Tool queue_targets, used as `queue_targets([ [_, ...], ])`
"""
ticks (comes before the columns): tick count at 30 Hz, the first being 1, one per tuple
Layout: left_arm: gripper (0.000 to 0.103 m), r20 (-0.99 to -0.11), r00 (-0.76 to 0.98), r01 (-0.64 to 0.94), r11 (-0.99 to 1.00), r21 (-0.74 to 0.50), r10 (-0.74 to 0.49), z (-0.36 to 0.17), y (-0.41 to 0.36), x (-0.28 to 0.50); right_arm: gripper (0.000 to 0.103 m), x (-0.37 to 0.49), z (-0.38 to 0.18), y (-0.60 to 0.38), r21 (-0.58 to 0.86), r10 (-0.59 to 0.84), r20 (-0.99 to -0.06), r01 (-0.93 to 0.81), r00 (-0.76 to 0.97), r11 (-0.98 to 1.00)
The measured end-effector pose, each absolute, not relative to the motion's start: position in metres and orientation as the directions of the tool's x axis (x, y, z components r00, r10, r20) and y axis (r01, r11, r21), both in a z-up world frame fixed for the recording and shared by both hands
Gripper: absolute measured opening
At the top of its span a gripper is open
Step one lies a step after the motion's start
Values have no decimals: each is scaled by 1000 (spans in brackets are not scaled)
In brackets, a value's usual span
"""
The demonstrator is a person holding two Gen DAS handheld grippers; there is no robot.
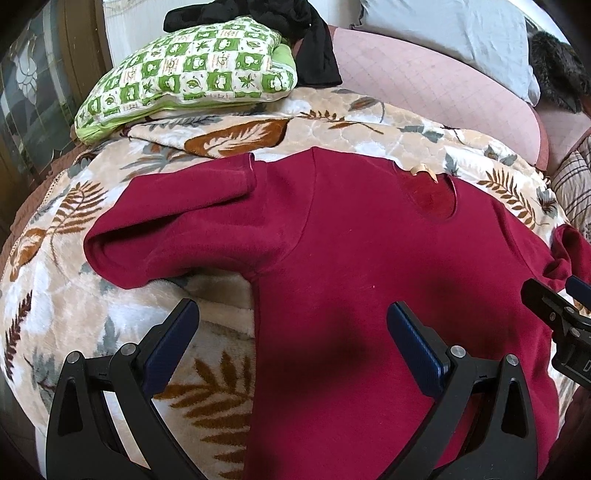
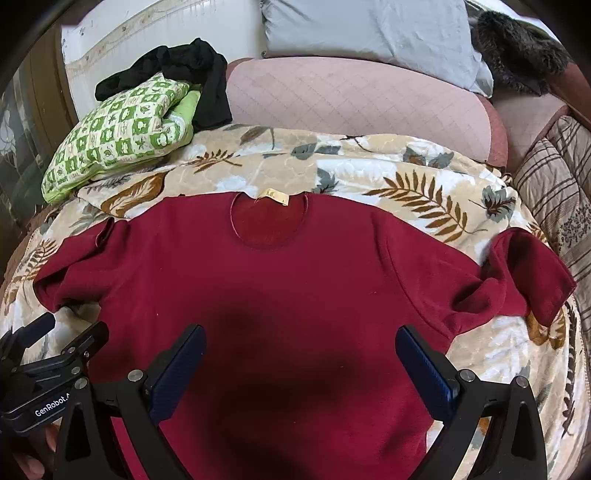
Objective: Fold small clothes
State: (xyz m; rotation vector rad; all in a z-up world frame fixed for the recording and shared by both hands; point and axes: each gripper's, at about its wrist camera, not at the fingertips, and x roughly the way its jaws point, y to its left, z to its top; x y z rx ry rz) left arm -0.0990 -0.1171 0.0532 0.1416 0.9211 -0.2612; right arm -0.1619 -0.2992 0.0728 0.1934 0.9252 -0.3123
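Observation:
A dark red long-sleeved shirt [image 1: 362, 236] lies flat, front up, on a leaf-patterned blanket [image 1: 66, 295], neck away from me, with a tan label [image 2: 272, 195] at the collar. Both sleeves are bent back on themselves. My left gripper [image 1: 291, 317] is open and empty, hovering over the shirt's left side edge, one finger above the blanket. My right gripper [image 2: 301, 341] is open and empty above the shirt's [image 2: 280, 280] lower body. The left gripper also shows at the left edge of the right wrist view [image 2: 70, 334].
A green checked cushion [image 1: 192, 77] with a black garment [image 1: 295, 22] on it lies at the far left. A pink quilted bolster [image 2: 351, 99], a grey pillow [image 2: 376, 33] and a dark furry item [image 2: 517, 48] lie behind. A plaid cushion [image 2: 557, 177] is at the right.

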Motion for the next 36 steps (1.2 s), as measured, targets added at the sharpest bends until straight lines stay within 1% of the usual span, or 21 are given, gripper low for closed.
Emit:
queue_targets([
  [36,102,-819,555,243,970,-5,-143,33,-99,-80,102,-127,50,-273,19,-151,-830,297,538,955],
])
